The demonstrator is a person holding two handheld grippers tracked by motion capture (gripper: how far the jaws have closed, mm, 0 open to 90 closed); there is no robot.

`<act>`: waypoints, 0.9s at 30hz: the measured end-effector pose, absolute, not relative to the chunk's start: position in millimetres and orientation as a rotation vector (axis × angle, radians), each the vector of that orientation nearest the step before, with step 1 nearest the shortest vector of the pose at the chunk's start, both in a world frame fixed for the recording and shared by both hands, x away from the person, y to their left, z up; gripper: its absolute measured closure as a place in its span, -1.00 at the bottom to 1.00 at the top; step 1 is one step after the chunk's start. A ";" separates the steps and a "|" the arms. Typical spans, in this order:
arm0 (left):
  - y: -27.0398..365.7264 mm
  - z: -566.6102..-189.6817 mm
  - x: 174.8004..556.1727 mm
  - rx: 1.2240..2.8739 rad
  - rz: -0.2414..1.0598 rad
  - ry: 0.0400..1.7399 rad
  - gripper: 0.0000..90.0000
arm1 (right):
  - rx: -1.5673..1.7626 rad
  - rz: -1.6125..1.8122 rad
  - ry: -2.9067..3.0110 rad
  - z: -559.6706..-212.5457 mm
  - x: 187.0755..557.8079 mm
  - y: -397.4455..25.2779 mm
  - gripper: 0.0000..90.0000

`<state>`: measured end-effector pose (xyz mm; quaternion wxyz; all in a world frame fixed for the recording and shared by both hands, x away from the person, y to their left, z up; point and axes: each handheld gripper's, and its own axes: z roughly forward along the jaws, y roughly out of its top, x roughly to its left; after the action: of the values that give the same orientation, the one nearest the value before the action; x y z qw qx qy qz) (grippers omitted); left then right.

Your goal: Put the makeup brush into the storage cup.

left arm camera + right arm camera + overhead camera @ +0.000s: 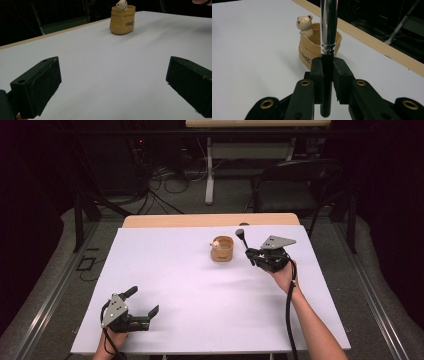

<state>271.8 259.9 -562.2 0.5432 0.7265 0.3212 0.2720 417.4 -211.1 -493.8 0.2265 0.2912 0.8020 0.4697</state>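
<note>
- Place: a lab or recording room, dark around the edges.
- Table [165, 270]: a white sheet over a wooden top, lit from above.
- Floor: grey, with loose cables [165, 180] trailing behind the table.
- Black chair [295, 182] and a second desk [257, 124] at the back.
- Metal rails [47, 295] along the floor.

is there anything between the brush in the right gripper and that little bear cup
Nothing visible. The right gripper is shut on the brush, held up beside the bear cup. In the high view only bare white table lies between them, and the cup's mouth looks open apart from the bear figure on its rim.
</note>
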 end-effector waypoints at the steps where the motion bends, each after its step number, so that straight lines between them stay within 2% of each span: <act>1: 259.9 -562.2 272.1 1.724 0.646 0.761 -1.00 | 0.804 1.296 2.207 -493.7 417.3 -210.3 0.76; 27: 260.8 -562.9 271.7 1.719 0.638 0.771 -1.00 | 0.855 1.369 2.108 -492.5 423.0 -201.8 0.76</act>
<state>271.7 260.8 -562.9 0.5447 0.7247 0.3251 0.2691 423.0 -201.8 -492.5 0.2409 0.3125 0.7705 0.5006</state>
